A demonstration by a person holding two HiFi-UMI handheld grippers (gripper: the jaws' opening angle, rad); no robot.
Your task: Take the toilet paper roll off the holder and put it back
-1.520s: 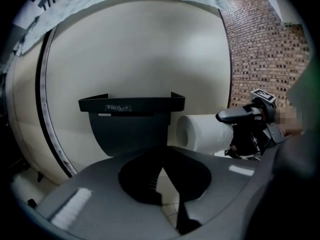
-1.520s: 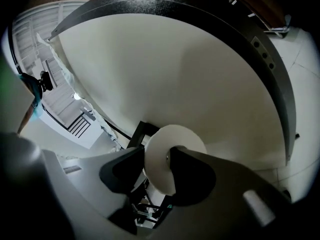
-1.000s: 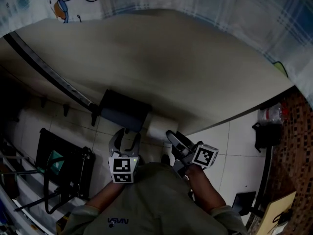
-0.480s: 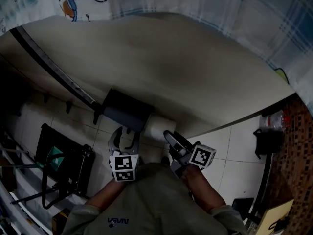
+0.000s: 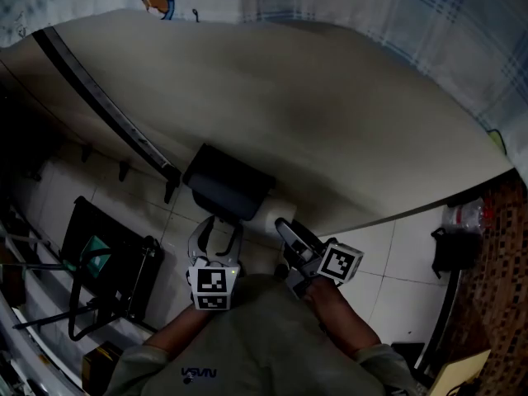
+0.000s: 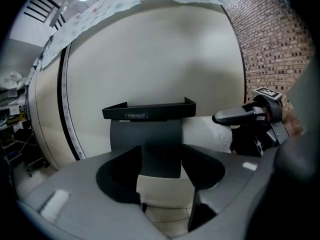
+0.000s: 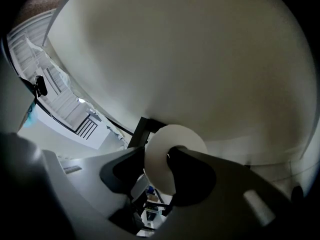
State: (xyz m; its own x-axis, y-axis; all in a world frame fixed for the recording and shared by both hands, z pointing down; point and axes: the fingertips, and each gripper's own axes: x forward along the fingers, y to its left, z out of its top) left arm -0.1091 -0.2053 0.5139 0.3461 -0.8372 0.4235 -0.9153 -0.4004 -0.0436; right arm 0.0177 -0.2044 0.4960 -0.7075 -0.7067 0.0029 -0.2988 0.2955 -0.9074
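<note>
A black toilet paper holder point(image 5: 227, 190) with a flat top shelf point(image 6: 150, 110) hangs on the curved beige wall. The white toilet paper roll point(image 5: 268, 217) sticks out of its right end point(image 6: 205, 133). My right gripper point(image 5: 285, 229) is shut on the roll's free end point(image 7: 175, 134). One jaw lies against its outer side and the other reaches its core hole. My left gripper point(image 5: 216, 231) is open just below the holder, facing its stem point(image 6: 160, 156). Its jaws have just been opening, with nothing gripped between them.
A dark rail point(image 5: 107, 110) runs along the wall to the holder's left. A black wire rack point(image 5: 107, 262) stands on the tiled floor at the left. A checked curtain point(image 5: 396, 7) hangs above. A black bag point(image 5: 450, 246) and a bottle point(image 5: 466, 214) sit at the right by brickwork point(image 6: 270, 49).
The head view has shifted, so the holder sits a little further right. My left gripper's jaws have spread wider below the holder. My right gripper stays at the roll's end.
</note>
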